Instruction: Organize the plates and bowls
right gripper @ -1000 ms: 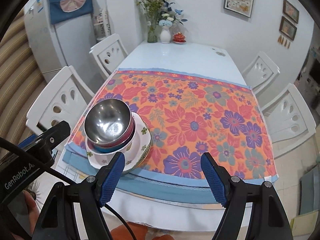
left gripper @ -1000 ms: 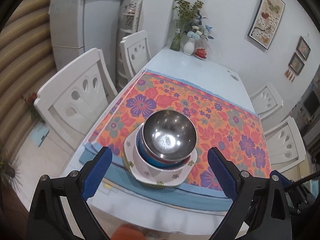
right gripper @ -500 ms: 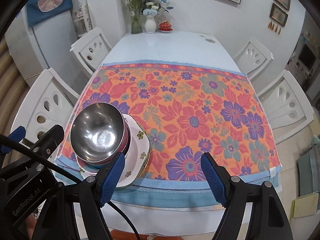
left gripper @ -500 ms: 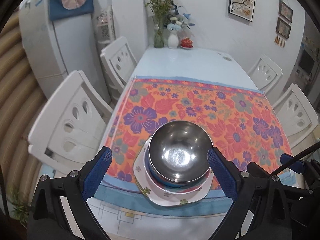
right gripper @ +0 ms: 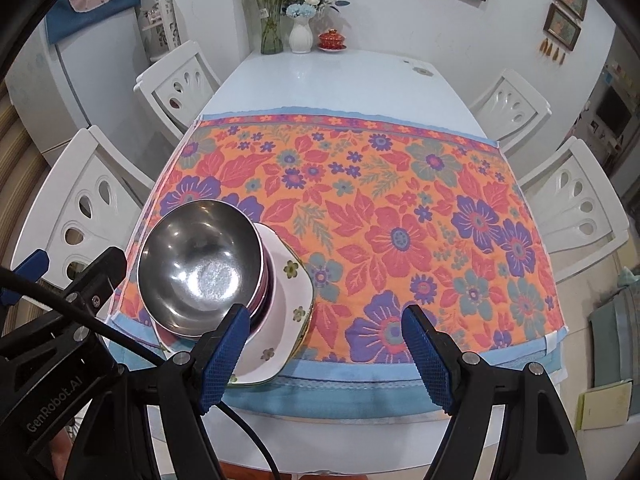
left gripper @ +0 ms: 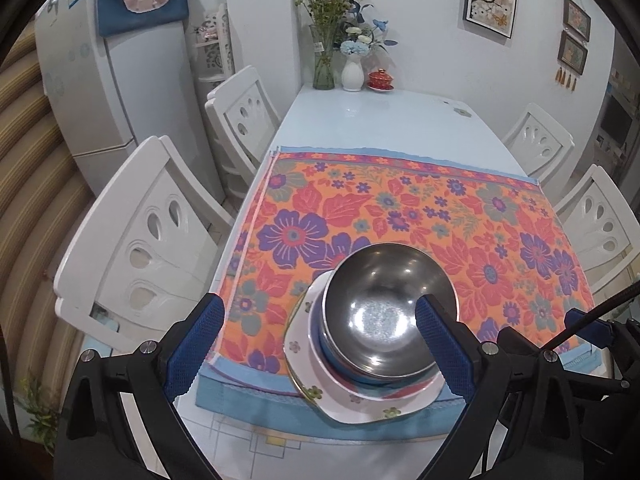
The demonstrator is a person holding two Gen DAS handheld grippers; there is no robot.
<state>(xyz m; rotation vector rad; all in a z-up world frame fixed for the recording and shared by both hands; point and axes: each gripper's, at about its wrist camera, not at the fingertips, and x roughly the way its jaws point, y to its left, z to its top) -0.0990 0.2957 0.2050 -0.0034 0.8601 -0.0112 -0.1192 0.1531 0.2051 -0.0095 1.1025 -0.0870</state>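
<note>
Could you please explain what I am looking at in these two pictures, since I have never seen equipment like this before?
There is no robot here: a person holds a two-finger gripper in each hand, and a fisheye camera on each looks along its blue-padded fingers. One picture is from the left gripper, the other from the right gripper. Both are open and hold nothing. On the table lies a flowered cloth. Near its front edge stands a stack: a steel bowl nested in coloured bowls on a white flowered plate.
</note>
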